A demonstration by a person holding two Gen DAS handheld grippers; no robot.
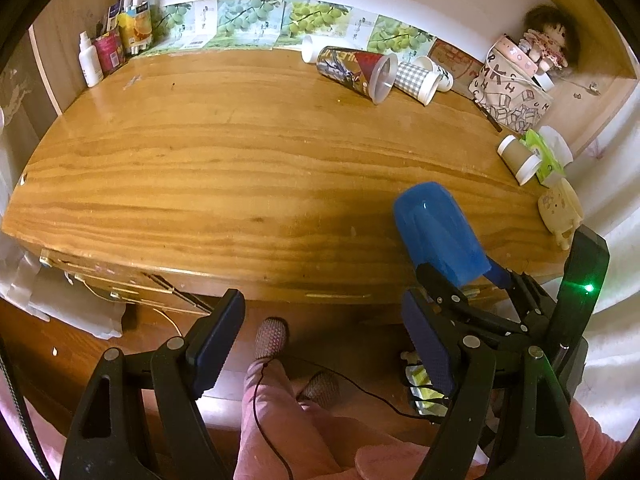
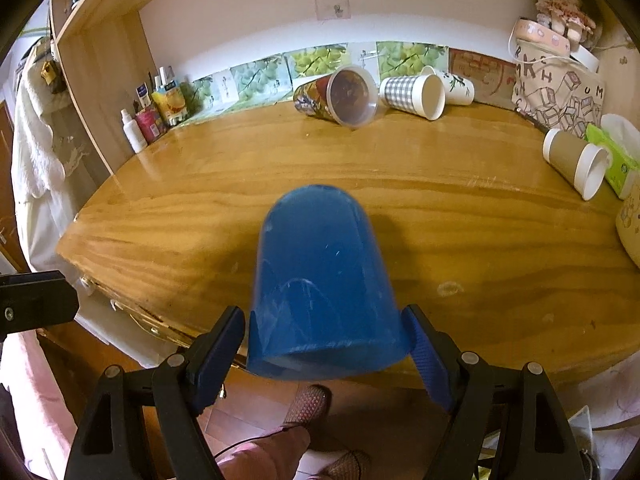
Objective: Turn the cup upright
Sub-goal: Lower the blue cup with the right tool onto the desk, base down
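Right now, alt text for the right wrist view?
The right gripper clamps a blue cup by its open end, closed base pointing away over a wooden desk. Four more cups lie on their sides near the far and right edges.

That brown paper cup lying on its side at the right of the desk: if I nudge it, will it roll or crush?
The brown paper cup lies on its side on the wooden desk, so a nudge would probably roll it in a curve, since it tapers. It looks empty and thin-walled, so likely light and easily dented by a hard squeeze. The tissue box close beside it may stop it.
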